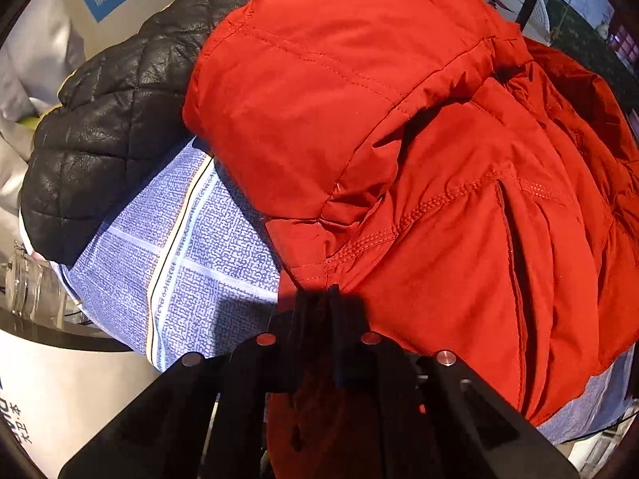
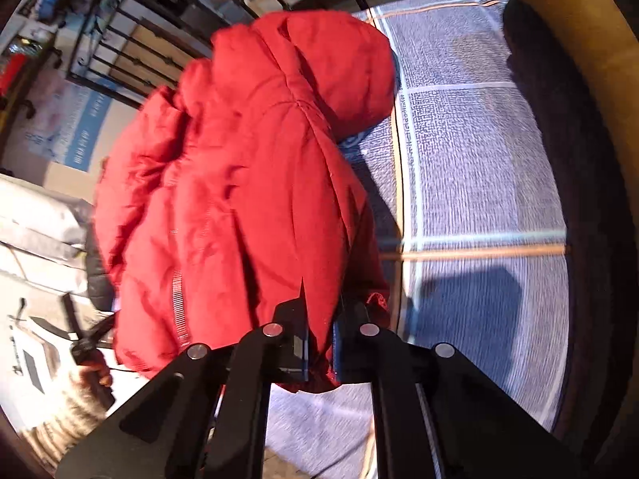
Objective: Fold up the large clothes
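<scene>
red jacket [image 1: 399, 151]: smooth quilted padded cloth, soft sheen, stitched seams | black jacket [image 1: 108, 131] left of left gripper [image 1: 319, 299]: leather-look, diamond-quilted, creased, glossy | blue sheet [image 2: 479, 159] right of right gripper [image 2: 321, 319]: woven printed cloth, matt | both grippers: matt black plastic, shiny metal bolts | jars [image 1: 28, 291] far left: clear glass

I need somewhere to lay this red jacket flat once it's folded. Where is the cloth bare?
Bare blue patterned cloth stretches to the right of the red jacket, bordered by the dark table edge. A smaller bare patch lies between the black quilted jacket and the red one. The far left side is crowded by that black jacket.
</scene>
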### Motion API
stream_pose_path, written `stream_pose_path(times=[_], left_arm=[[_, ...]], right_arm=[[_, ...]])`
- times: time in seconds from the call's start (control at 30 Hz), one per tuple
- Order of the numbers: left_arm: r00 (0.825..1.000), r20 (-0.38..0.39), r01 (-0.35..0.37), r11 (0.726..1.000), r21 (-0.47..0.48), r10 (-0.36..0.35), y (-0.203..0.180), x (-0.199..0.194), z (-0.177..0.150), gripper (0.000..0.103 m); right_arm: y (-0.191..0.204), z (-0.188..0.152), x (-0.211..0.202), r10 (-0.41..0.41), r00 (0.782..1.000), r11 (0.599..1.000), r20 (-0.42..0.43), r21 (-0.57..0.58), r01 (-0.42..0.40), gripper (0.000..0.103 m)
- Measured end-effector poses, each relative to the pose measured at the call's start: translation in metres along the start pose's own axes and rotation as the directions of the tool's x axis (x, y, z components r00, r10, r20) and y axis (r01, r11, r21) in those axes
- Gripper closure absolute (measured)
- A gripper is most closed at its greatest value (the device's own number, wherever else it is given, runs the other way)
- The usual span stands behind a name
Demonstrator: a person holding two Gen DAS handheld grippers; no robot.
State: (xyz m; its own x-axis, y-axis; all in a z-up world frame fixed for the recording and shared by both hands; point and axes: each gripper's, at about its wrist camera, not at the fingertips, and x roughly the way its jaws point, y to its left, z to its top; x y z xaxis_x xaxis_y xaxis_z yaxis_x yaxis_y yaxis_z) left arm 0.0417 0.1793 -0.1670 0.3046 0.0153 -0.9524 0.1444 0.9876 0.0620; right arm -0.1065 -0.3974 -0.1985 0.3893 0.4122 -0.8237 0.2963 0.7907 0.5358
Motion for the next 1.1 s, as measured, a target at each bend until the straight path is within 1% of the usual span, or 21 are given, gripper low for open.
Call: stream_pose_path(times=[0.13,0.2,0.23,0.27,0.3,0.33,0.4,0.47,0.5,0.53,0.57,0.6,0.63,0.67,0.7,0.77,0.83,0.9,0.97,1.0,1.1], left_arm=[[0.999,0.041,-0.006,0.998,0.060,0.004,0.022,-0.042,-0.001,0.099],[0.999,0.032,-0.045,0.996,0.074,0.043,0.038,-0.052,-0.005,0.100],[0.998,0.024,-0.068,0.994,0.081,0.066,0.045,-0.051,-0.007,0.101],[0.992,0.022,-0.127,0.987,0.099,0.126,0.052,-0.044,-0.011,0.101],[0.985,0.027,-0.173,0.979,0.105,0.171,0.060,-0.036,-0.015,0.101],[0.985,0.018,-0.175,0.981,0.084,0.174,0.071,-0.029,-0.015,0.101],[0.991,-0.014,-0.132,0.991,-0.008,0.132,0.087,-0.027,-0.011,0.101],[0.995,0.037,-0.091,0.995,-0.038,0.093,0.091,-0.054,-0.004,0.100],[0.992,0.077,-0.098,0.995,-0.022,0.100,0.086,-0.076,0.002,0.091],[0.985,0.115,-0.133,0.991,0.004,0.132,0.079,-0.101,0.012,0.057],[0.975,0.154,-0.164,0.986,0.025,0.159,0.072,-0.122,0.021,0.034],[0.959,0.229,-0.184,0.982,0.045,0.169,0.063,-0.145,0.032,0.009],[0.937,0.311,-0.187,0.981,0.058,0.160,0.055,-0.166,0.042,0.008],[0.911,0.392,-0.172,0.981,0.086,0.125,0.041,-0.187,0.054,0.008],[0.899,0.429,-0.154,0.981,0.117,0.090,0.026,-0.200,0.066,0.006],[0.890,0.455,-0.106,0.980,0.168,0.019,-0.009,-0.211,0.089,0.006],[0.879,0.475,-0.077,0.975,0.207,-0.032,-0.046,-0.201,0.105,0.006],[0.883,0.468,-0.092,0.957,0.274,-0.049,-0.083,-0.174,0.116,0.006],[0.895,0.445,-0.154,0.932,0.329,-0.009,-0.120,-0.136,0.120,0.006],[0.901,0.434,-0.164,0.918,0.361,-0.010,-0.136,-0.120,0.121,0.006],[0.907,0.421,-0.220,0.856,0.468,0.004,-0.176,-0.064,0.109,0.006]], right_arm=[[0.019,-0.058,-0.032,0.029,0.998,0.999,-0.047,0.028,-0.028,0.097],[0.019,-0.099,-0.030,0.021,0.992,0.998,-0.123,0.062,-0.013,0.097],[0.018,-0.120,-0.020,-0.017,0.984,0.999,-0.180,0.041,0.025,0.096],[0.015,-0.135,-0.009,-0.053,0.974,0.998,-0.222,0.029,0.061,0.094],[0.011,-0.151,0.005,-0.097,0.961,0.994,-0.258,0.021,0.106,0.089],[0.007,-0.161,0.017,-0.157,0.949,0.986,-0.272,0.005,0.165,0.081],[0.001,-0.161,0.024,-0.261,0.918,0.959,-0.297,0.028,0.282,0.063],[0.004,-0.150,0.004,-0.272,0.924,0.949,-0.267,0.084,0.304,0.061],[0.009,-0.140,-0.014,-0.306,0.920,0.937,-0.246,0.091,0.336,0.061],[0.019,-0.126,-0.034,-0.320,0.922,0.935,-0.216,0.085,0.344,0.060],[0.032,-0.109,-0.054,-0.310,0.936,0.944,-0.169,0.065,0.324,0.058],[0.045,-0.093,-0.073,-0.313,0.942,0.947,-0.121,0.033,0.319,0.052],[0.057,-0.079,-0.090,-0.334,0.939,0.942,-0.079,-0.001,0.335,0.042],[0.076,-0.054,-0.106,-0.380,0.925,0.924,-0.020,-0.048,0.379,0.035],[0.093,-0.033,-0.116,-0.406,0.913,0.910,0.026,-0.082,0.407,0.028],[0.120,0.001,-0.127,-0.382,0.918,0.908,0.103,-0.143,0.394,0.028],[0.142,0.033,-0.121,-0.336,0.930,0.914,0.151,-0.186,0.360,0.027],[0.163,0.065,-0.099,-0.322,0.932,0.908,0.168,-0.223,0.354,0.027],[0.178,0.092,-0.064,-0.323,0.930,0.898,0.173,-0.252,0.359,0.027],[0.181,0.101,-0.046,-0.335,0.927,0.892,0.169,-0.260,0.369,0.027],[0.180,0.127,0.023,-0.420,0.901,0.854,0.111,-0.288,0.434,0.027]])
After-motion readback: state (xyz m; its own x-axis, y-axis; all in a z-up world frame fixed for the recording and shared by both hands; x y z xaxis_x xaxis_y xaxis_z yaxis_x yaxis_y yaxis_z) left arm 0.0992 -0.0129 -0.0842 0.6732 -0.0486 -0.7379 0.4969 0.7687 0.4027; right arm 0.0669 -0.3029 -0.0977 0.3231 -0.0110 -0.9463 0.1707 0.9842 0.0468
